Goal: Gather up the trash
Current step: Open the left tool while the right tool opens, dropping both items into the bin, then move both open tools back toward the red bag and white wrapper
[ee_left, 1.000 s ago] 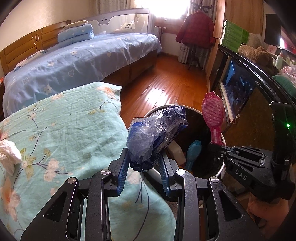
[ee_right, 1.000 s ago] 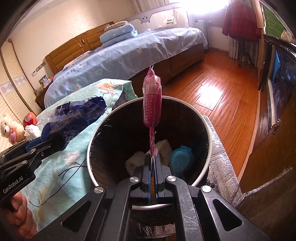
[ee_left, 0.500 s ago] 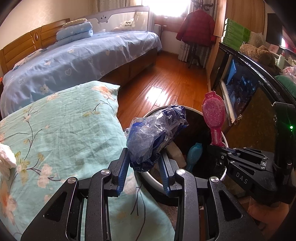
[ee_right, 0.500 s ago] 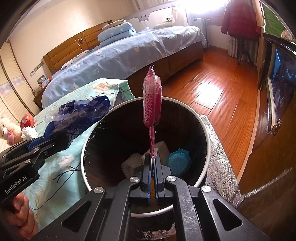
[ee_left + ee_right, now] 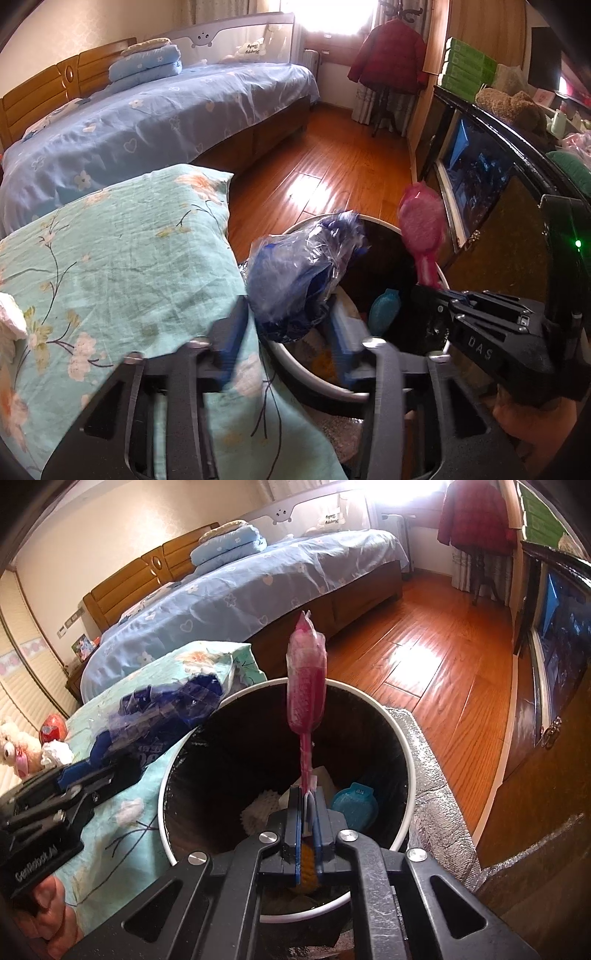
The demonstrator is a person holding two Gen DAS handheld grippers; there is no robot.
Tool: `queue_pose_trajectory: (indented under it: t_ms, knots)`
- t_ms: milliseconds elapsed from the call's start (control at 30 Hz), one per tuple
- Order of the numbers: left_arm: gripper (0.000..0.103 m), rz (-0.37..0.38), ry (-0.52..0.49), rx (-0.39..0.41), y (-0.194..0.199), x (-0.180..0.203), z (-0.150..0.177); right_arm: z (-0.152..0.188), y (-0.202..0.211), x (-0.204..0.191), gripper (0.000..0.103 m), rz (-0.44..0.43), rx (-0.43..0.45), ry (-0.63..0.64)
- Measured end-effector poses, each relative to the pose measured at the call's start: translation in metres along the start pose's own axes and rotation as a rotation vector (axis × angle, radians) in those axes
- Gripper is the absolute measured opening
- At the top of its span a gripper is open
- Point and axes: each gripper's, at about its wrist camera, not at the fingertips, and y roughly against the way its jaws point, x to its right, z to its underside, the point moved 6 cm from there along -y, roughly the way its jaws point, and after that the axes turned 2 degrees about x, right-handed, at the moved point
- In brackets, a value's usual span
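A round bin point(image 5: 397, 738) with a white rim and dark inside stands on the floor beside the floral quilt point(image 5: 110, 258); it also shows in the left wrist view point(image 5: 314, 363). My left gripper point(image 5: 286, 328) has its jaws spread apart, and the crumpled blue plastic wrapper point(image 5: 299, 273) sits between them at the bin's near rim. My right gripper point(image 5: 306, 805) is shut on the stem of a pink wrapped brush point(image 5: 306, 686), held upright over the bin. A teal item point(image 5: 354, 805) and white trash lie inside the bin.
A blue-sheeted bed point(image 5: 166, 110) lies beyond the quilt. A dark cabinet point(image 5: 498, 192) stands right of the bin. Wooden floor point(image 5: 443, 664) stretches behind. White tissue point(image 5: 55, 753), a red object and a plush toy lie on the quilt at left.
My left gripper's jaws have spread wider around the blue wrapper and shifted toward the bin's rim. My right gripper's jaws have parted slightly on the pink brush stem.
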Motion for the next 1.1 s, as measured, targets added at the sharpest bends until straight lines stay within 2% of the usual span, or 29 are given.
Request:
queue_pose_trajectory:
  t_ms: [67,100,167,200,267,367,667,1100]
  knots:
    - [0.058,-0.001,0.011,0.009,0.004,-0.004,0.001,-0.001,0.001,0.001,0.013,-0.011,0.002,-0.016]
    - [0.058,0.002,0.017,0.009,0.006,-0.006,0.002,-0.001,0.002,0.001,0.029,-0.012,0.003,-0.02]
    - [0.06,0.003,0.028,0.008,0.012,-0.011,0.006,-0.001,0.005,-0.001,0.05,-0.008,0.017,-0.019]
    - [0.061,0.001,0.035,0.01,0.015,-0.014,0.009,-0.001,0.007,-0.003,0.056,-0.006,0.025,-0.018]
    - [0.065,-0.006,0.052,0.017,0.023,-0.024,0.015,-0.001,0.009,-0.008,0.058,-0.013,0.034,-0.016]
    - [0.065,-0.014,0.096,0.016,0.034,-0.042,0.026,0.001,0.013,-0.019,0.073,-0.026,0.047,-0.015]
    - [0.065,-0.08,0.219,0.041,0.073,-0.107,0.059,0.008,0.017,-0.074,0.087,-0.094,0.061,0.026]
    - [0.065,-0.273,0.331,0.087,0.129,-0.212,0.113,0.028,0.004,-0.172,0.09,-0.199,0.027,0.135]
